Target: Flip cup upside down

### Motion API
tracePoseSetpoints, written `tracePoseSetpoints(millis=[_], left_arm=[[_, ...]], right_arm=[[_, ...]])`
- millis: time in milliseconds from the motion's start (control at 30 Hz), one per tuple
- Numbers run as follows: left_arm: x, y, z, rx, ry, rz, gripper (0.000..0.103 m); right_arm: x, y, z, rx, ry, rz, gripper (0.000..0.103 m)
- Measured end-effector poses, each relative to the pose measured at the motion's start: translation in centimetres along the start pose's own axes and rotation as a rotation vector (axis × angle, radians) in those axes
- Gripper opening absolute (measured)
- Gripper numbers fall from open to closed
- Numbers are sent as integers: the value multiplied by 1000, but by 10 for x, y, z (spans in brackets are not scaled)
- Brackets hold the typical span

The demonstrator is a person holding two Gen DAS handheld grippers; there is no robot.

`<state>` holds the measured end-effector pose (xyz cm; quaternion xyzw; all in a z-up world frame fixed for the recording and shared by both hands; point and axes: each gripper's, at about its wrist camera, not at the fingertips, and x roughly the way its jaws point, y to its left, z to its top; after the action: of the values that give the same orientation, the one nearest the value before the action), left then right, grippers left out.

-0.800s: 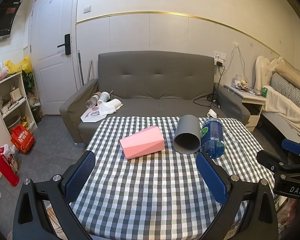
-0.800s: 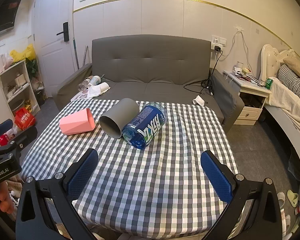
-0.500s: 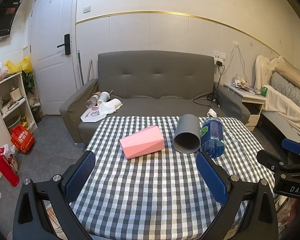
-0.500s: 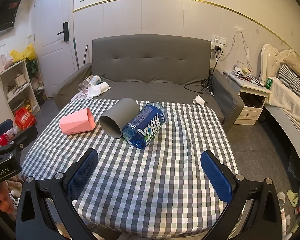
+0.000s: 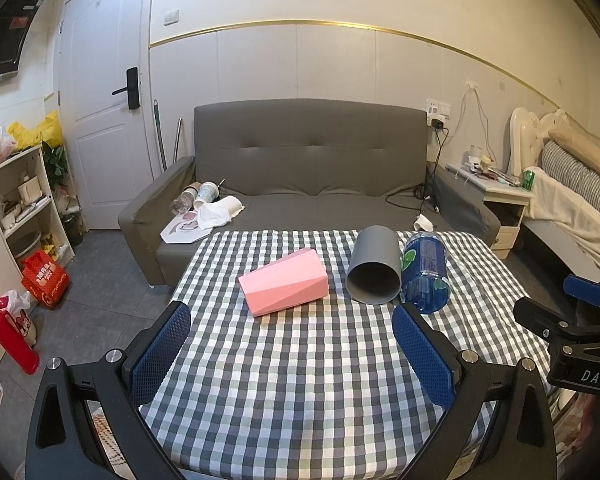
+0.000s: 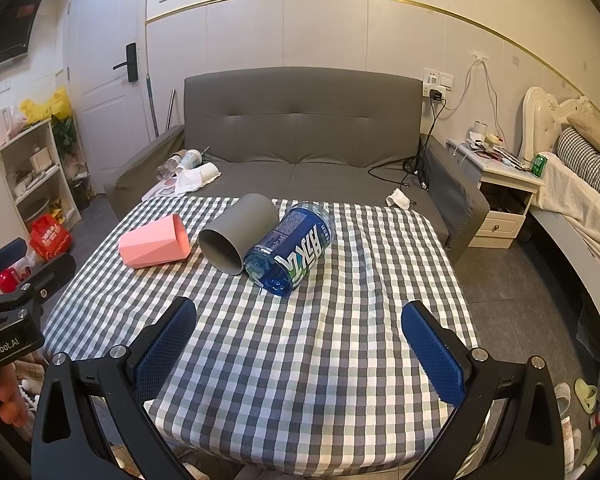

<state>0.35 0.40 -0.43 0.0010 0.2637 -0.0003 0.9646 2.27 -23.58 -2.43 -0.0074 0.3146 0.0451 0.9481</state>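
A grey cup (image 5: 374, 270) lies on its side on the checked table (image 5: 300, 360), mouth towards me; it also shows in the right wrist view (image 6: 238, 234). A pink faceted cup (image 5: 284, 287) lies on its side to its left, also in the right wrist view (image 6: 155, 242). A blue bottle (image 5: 425, 270) lies against the grey cup's right side, also in the right wrist view (image 6: 290, 252). My left gripper (image 5: 292, 350) is open and empty, near the table's front edge. My right gripper (image 6: 298, 346) is open and empty, also near the front.
A grey sofa (image 5: 308, 168) with cups and tissue stands behind the table. A white shelf (image 5: 16, 200) and red items are on the floor at left. A nightstand (image 6: 504, 196) and bed are at right. The right gripper's body shows in the left wrist view (image 5: 572, 332).
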Motion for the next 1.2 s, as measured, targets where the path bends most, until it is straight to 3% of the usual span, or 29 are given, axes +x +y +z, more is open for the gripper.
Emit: tracePoseSetpoints(millis=[467,733,967,1200], left_arm=[[0,1,-6,11,-10,3,103],[15,12,-4,20,40,-14,103],[58,28,11,85,135,-28,103],[122,30,30,273,200,-147,103]], right_arm=[[3,6,-2,-6,2,15,103],[14,18,5,-9,39,29,103],[36,27,23,-46,73,41,103],[73,33,34,-46,133,51,103]])
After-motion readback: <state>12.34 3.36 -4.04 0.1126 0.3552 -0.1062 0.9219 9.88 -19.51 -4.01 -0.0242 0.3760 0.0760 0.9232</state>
